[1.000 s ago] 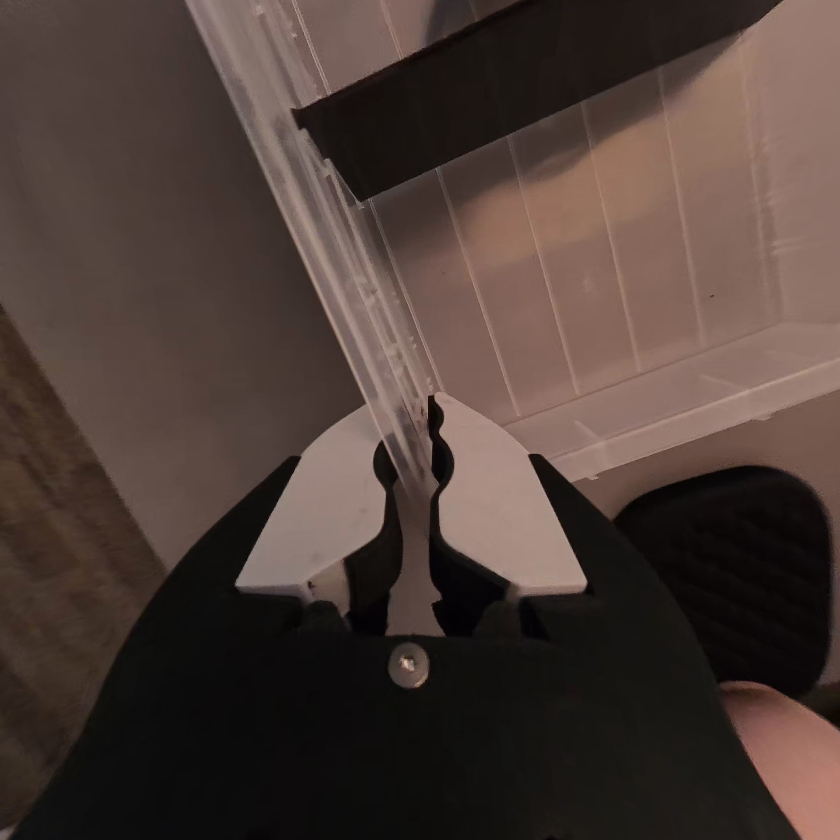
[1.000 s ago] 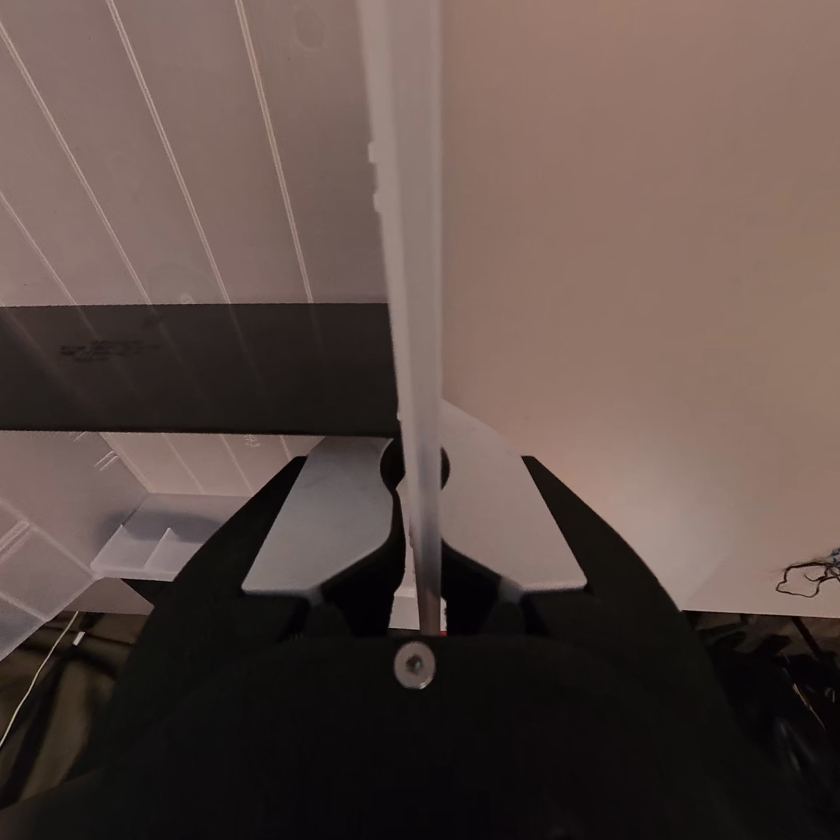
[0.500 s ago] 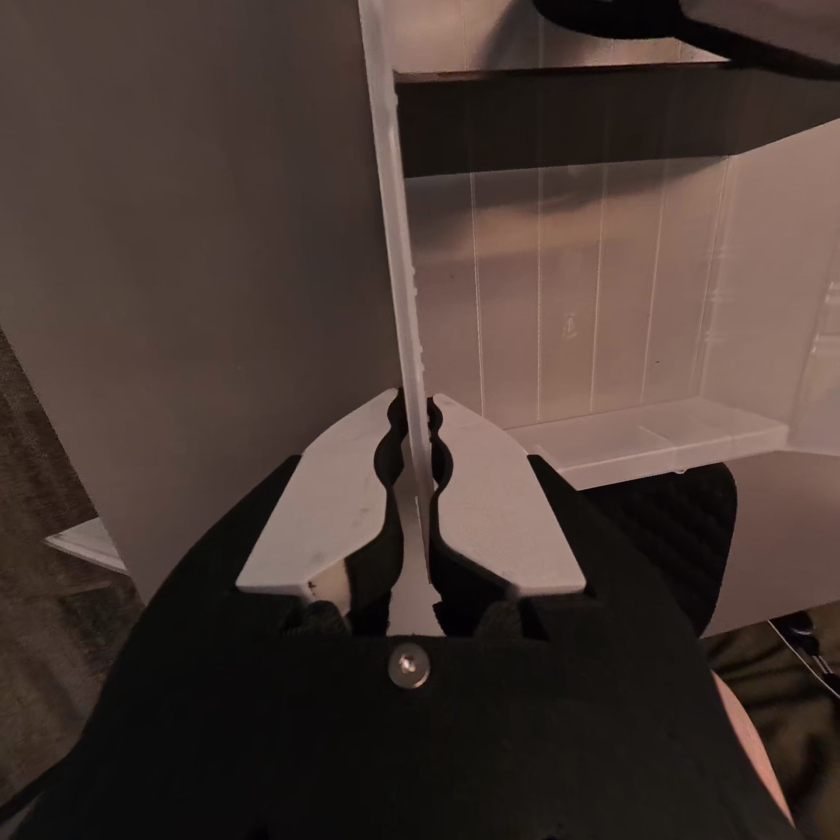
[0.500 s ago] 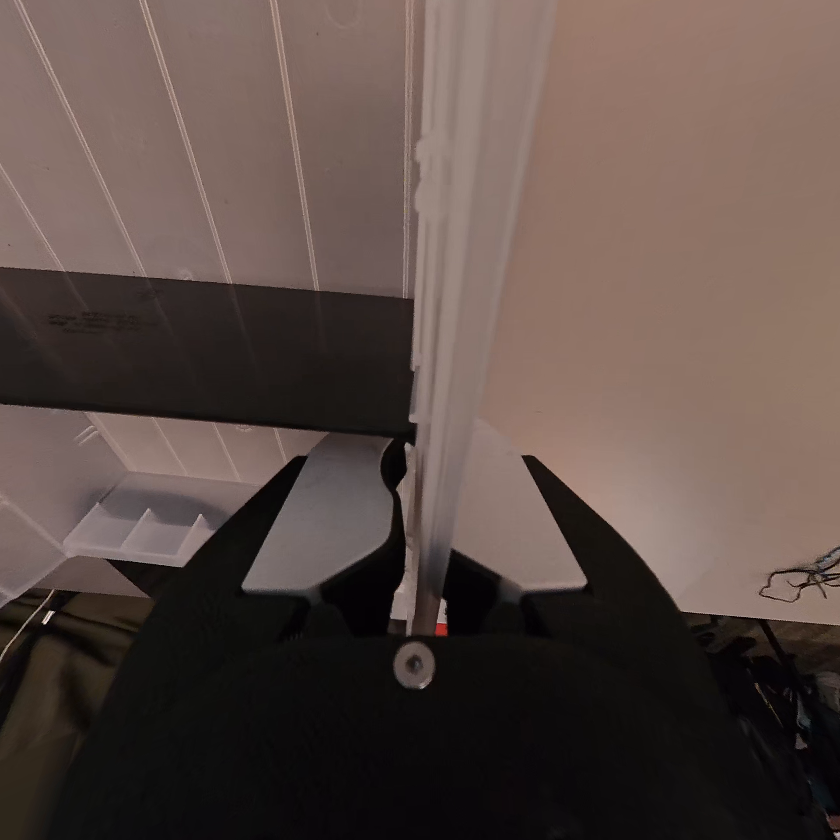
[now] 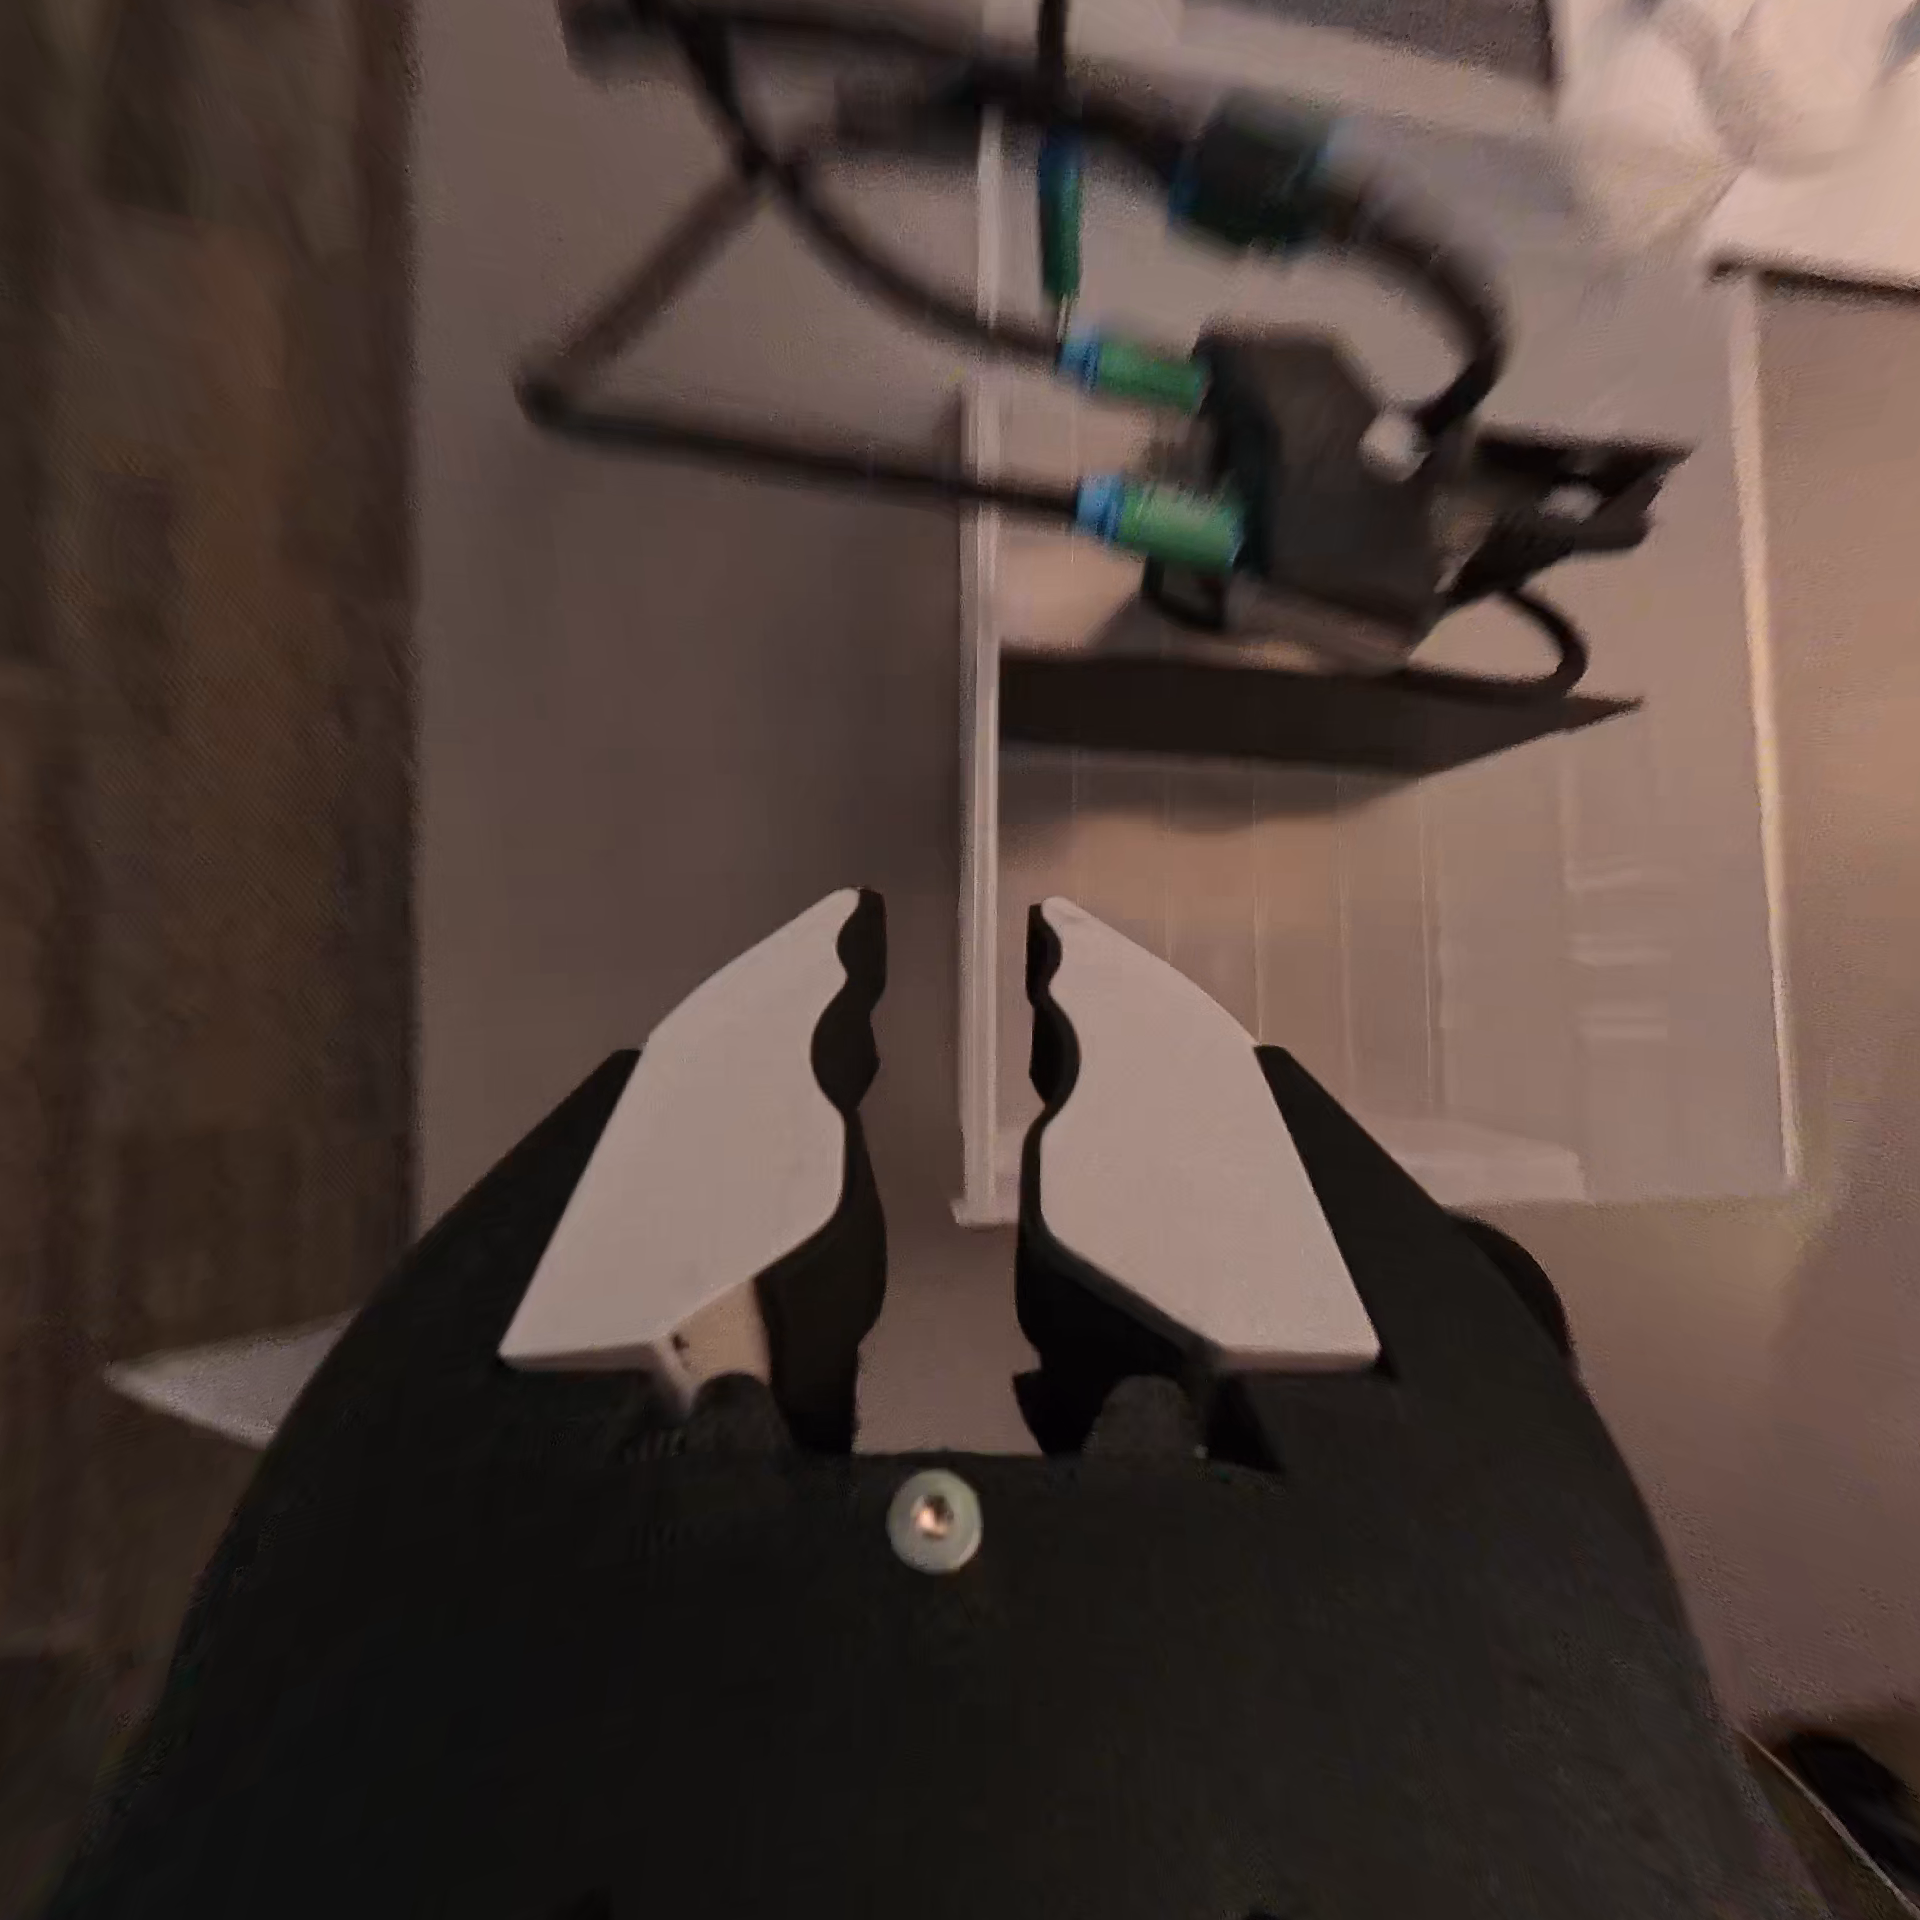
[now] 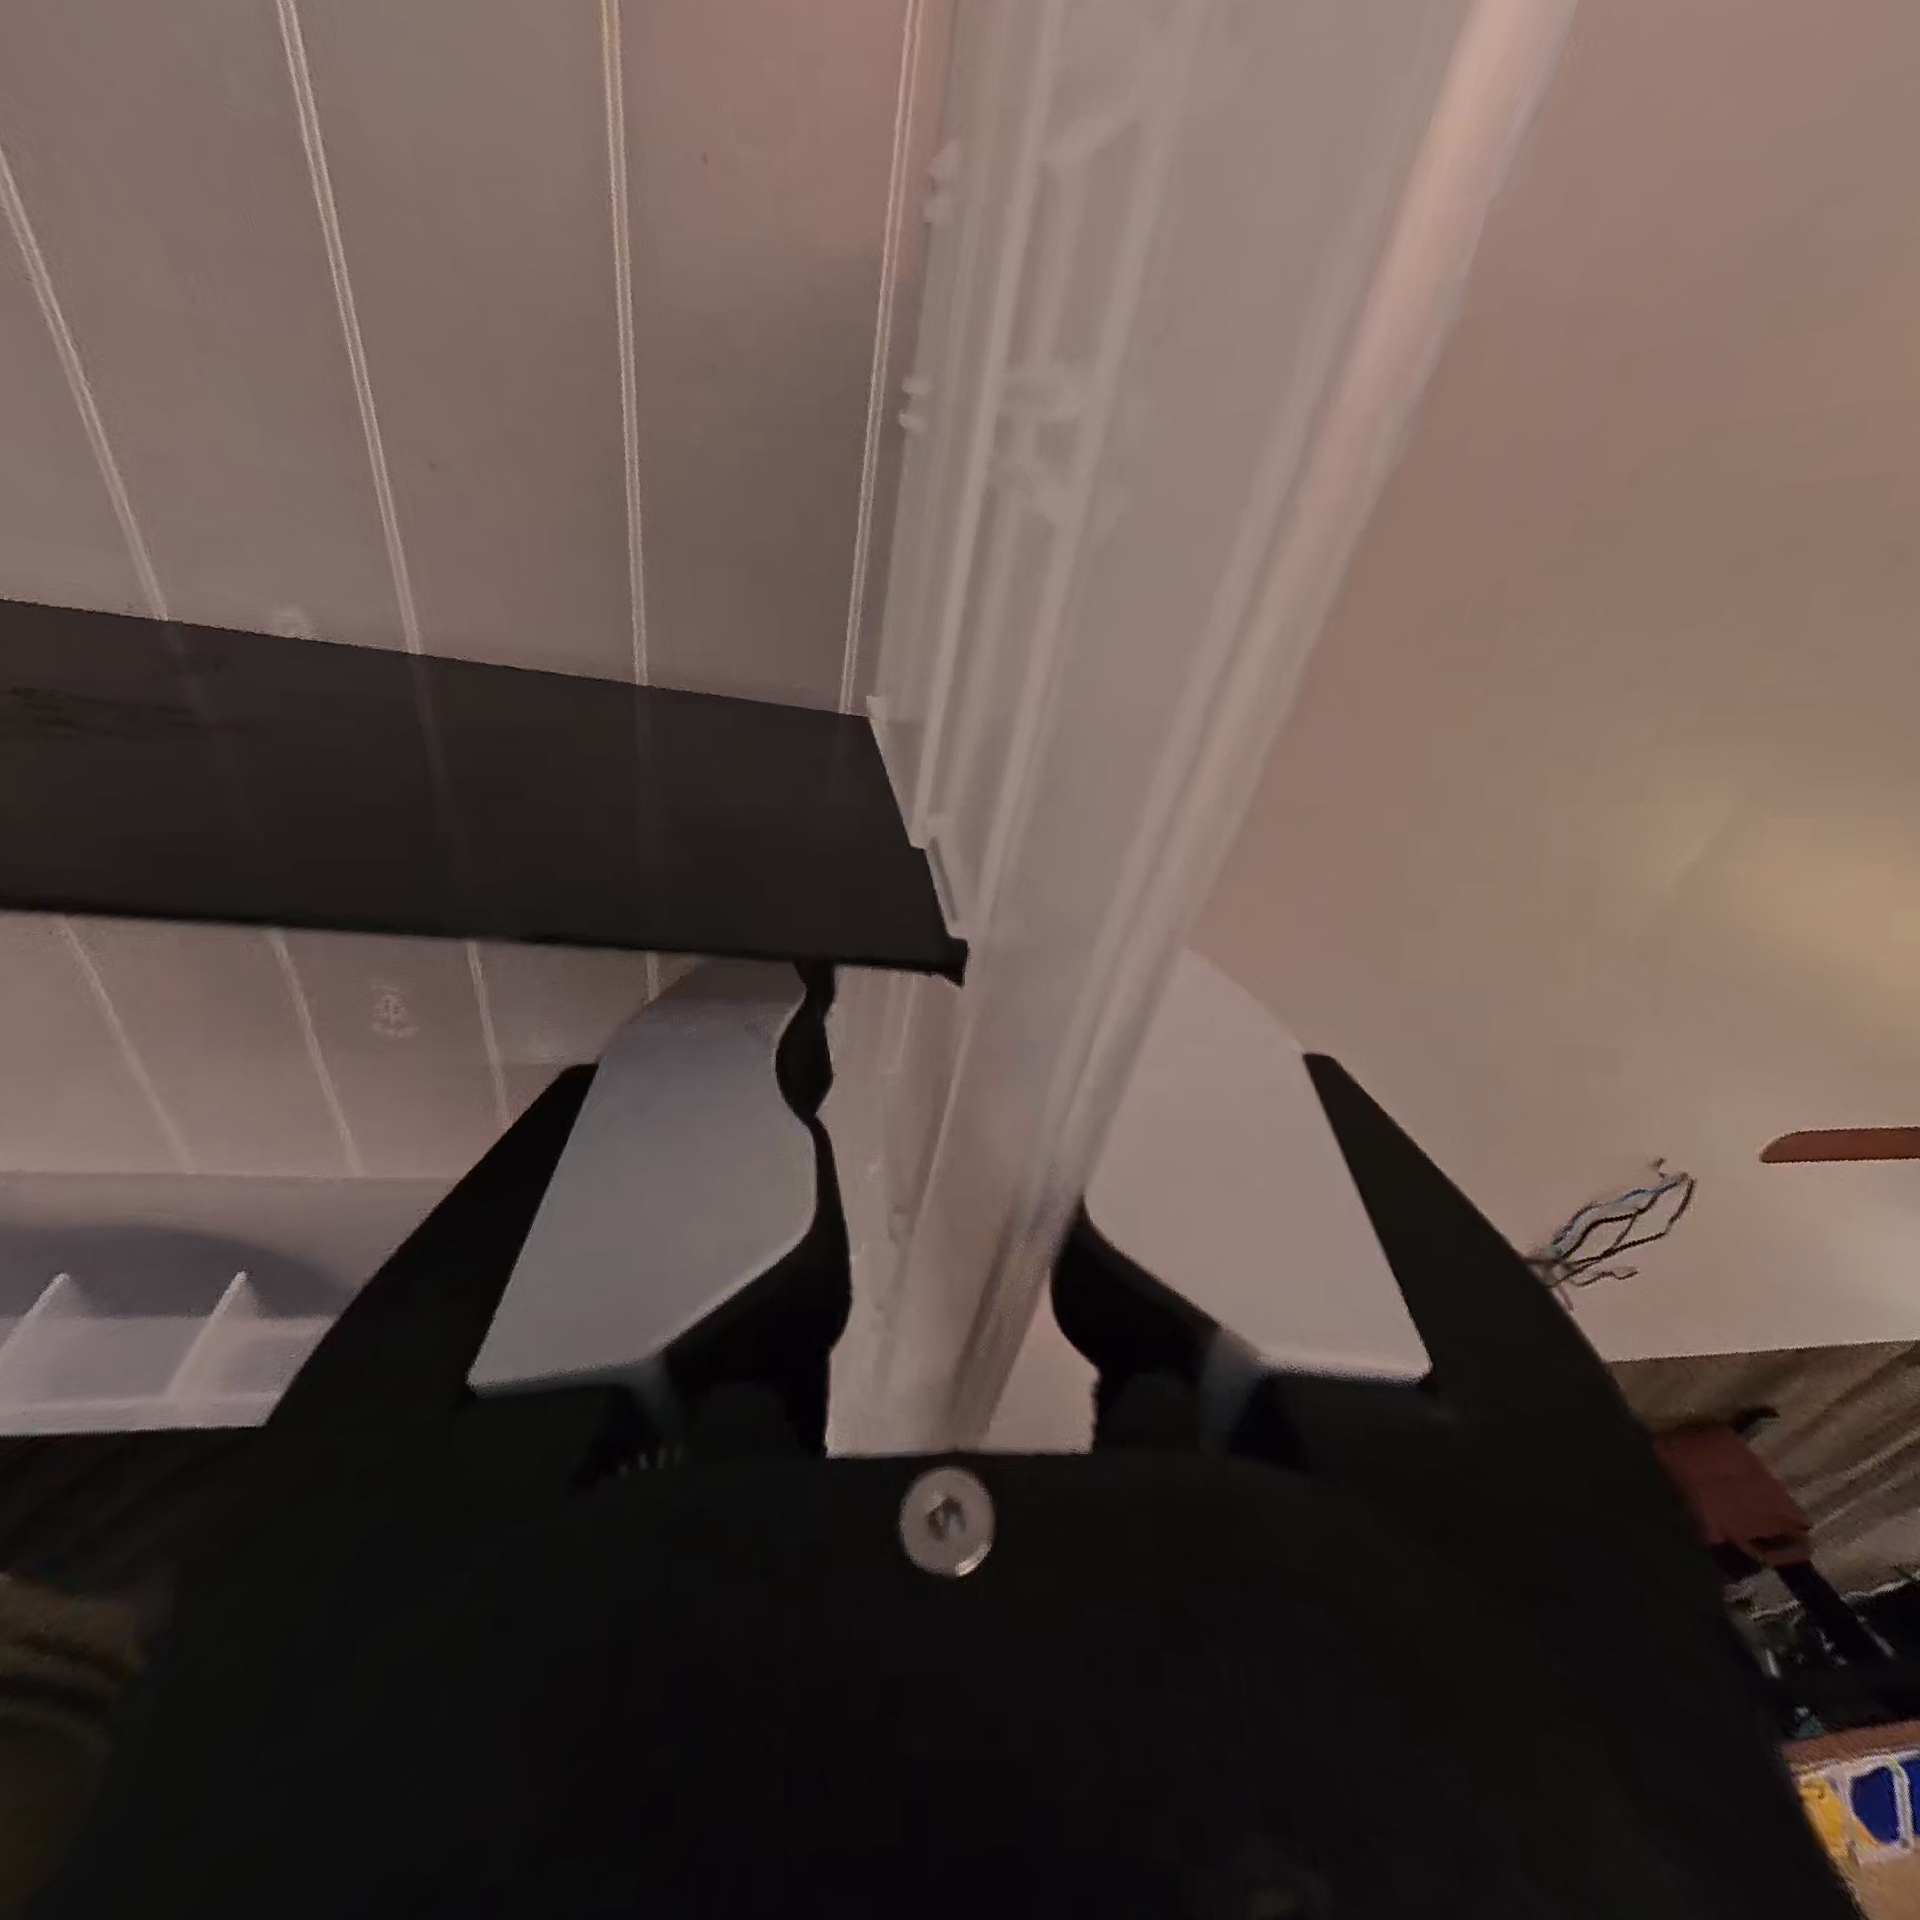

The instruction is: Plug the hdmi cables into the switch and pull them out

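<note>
In the left wrist view a black HDMI switch (image 5: 1320, 488) sits in a clear plastic bin (image 5: 979, 727), blurred. Two green-and-blue plugs (image 5: 1164, 514) are in its left side. Black cables (image 5: 727, 426) loop off to the left, and another green plug (image 5: 1060, 208) hangs above. My left gripper (image 5: 954, 909) is open and empty, a little short of the bin's wall edge. My right gripper (image 6: 987, 977) is open, with the bin's clear rim (image 6: 1039, 727) standing between its fingers. A black strip (image 6: 468, 790) crosses the bin.
A pale table top (image 5: 675, 675) lies under the bin, with a wood-toned surface (image 5: 187, 727) to the left. Small divided compartments (image 6: 135, 1340) line the bin's near end. Loose wires (image 6: 1621, 1226) and clutter show at the right.
My left gripper has let go of the bin wall, opened and drawn back, so the switch and cables now show. My right gripper has opened around the rim.
</note>
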### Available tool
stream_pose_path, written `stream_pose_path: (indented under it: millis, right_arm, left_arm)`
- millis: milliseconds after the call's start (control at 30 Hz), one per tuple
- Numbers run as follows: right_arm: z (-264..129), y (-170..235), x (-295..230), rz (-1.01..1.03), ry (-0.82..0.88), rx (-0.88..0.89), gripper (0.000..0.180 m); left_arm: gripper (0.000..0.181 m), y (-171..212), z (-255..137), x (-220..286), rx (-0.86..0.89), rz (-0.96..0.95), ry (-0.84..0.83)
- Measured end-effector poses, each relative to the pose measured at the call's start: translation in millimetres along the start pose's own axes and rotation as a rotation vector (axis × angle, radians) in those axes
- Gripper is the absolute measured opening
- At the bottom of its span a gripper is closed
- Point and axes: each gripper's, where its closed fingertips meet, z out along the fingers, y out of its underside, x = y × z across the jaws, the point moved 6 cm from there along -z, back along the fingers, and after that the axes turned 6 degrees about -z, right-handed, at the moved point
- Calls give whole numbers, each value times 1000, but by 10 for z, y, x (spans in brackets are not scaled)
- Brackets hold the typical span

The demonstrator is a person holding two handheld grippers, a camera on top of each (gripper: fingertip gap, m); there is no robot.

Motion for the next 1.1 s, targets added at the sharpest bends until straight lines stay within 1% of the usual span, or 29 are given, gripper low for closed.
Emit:
stream_pose_path:
  millis: [133, 200, 267, 300, 367, 400, 467, 500, 533, 567, 633, 667, 767, 867, 900, 1000, 1067, 1100]
  right_arm:
    - [-292, -86, 9, -4, 3, 195, 43]
    - [-511, -117, 14, -9, 32, 285, 43]
    - [-791, -156, 4, -34, 100, 404, 43]
    - [-967, -189, -24, -51, 138, 498, 43]
    - [-1374, -257, -170, -89, 182, 740, 43]
    - [-1592, -272, -272, -116, 209, 874, 43]
    - [-2005, -244, -524, -171, 256, 1133, 44]
    - [-2178, -213, -668, -195, 261, 1253, 52]
    - [-2329, -180, -820, -220, 260, 1375, 66]
    - [-2461, -140, -976, -247, 259, 1499, 74]
    - [-2712, -54, -1286, -302, 264, 1723, 73]
    - [-2812, -16, -1427, -318, 253, 1794, 71]
    - [-3034, 37, -1805, -363, 149, 1915, 69]
    - [-3133, -1, -2102, -452, 4, 1953, 69]
    - [-3115, -30, -2176, -480, -40, 1933, 69]
    - [-2963, -116, -2332, -513, -179, 1879, 68]
    - [-2879, -193, -2416, -565, -283, 1800, 68]
    - [-2822, -224, -2432, -580, -304, 1748, 68]
  left_arm:
    - [36, -354, -416, 275, 449, 228, -43]
    - [37, -395, -517, 441, 604, 313, -28]
    - [42, -413, -544, 550, 696, 359, -12]
    - [46, -406, -522, 600, 697, 376, 22]
    - [55, -380, -445, 661, 637, 397, 76]
    - [59, -362, -400, 674, 604, 414, 78]
    - [61, -300, -292, 717, 539, 491, 69]
    - [62, -275, -233, 734, 510, 526, 55]
    - [63, -248, -167, 759, 474, 552, 59]
    - [62, -217, -93, 788, 429, 573, 74]
    - [66, -166, 79, 802, 341, 621, 51]
    - [65, -135, 173, 800, 288, 652, 23]
    - [73, -118, 436, 778, 204, 699, -65]
    - [74, -113, 649, 814, 172, 707, -54]
    - [75, -117, 709, 812, 169, 719, -68]
    - [73, -173, 850, 789, 193, 777, -184]
    - [63, -207, 922, 824, 220, 826, -240]
    - [59, -221, 957, 845, 236, 862, -273]
